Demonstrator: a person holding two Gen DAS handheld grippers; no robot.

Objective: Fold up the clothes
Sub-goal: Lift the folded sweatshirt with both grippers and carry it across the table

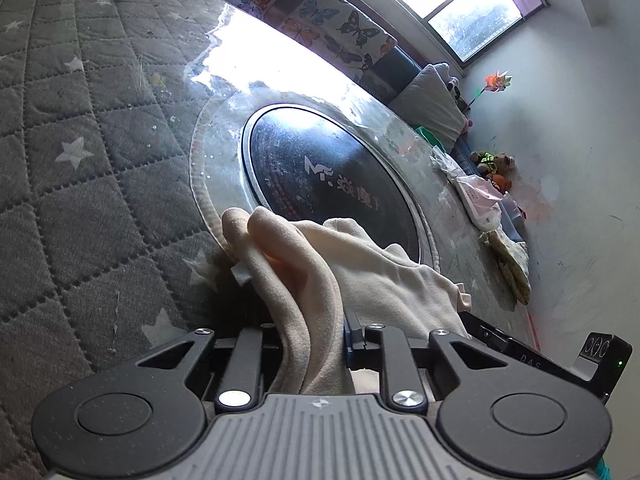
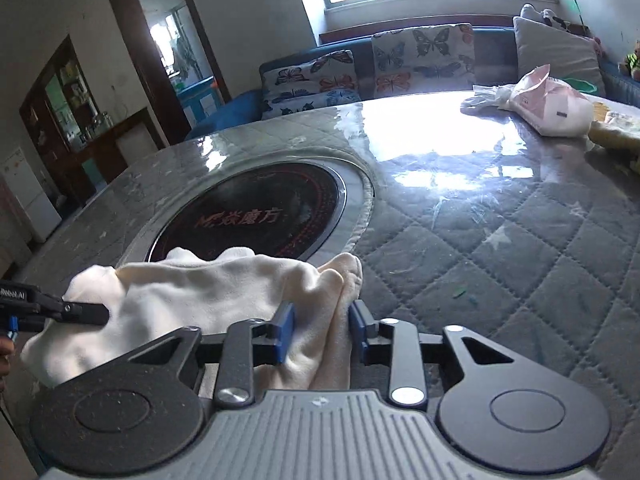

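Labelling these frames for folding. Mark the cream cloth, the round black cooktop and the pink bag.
cream cloth (image 2: pixel 192 292): right wrist view, on its stretched middle.
round black cooktop (image 1: pixel 320 168): left wrist view, on its glass centre.
pink bag (image 2: pixel 560 108): right wrist view, on its side.

Cream cloth (image 2: pixel 200 300) bunched, creased, lifted over table's round black plate

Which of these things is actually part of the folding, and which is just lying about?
Part of the job:
cream garment
left gripper
right gripper

Just lying about:
round black cooktop set in the quilted table
pink-and-white bag
butterfly cushions
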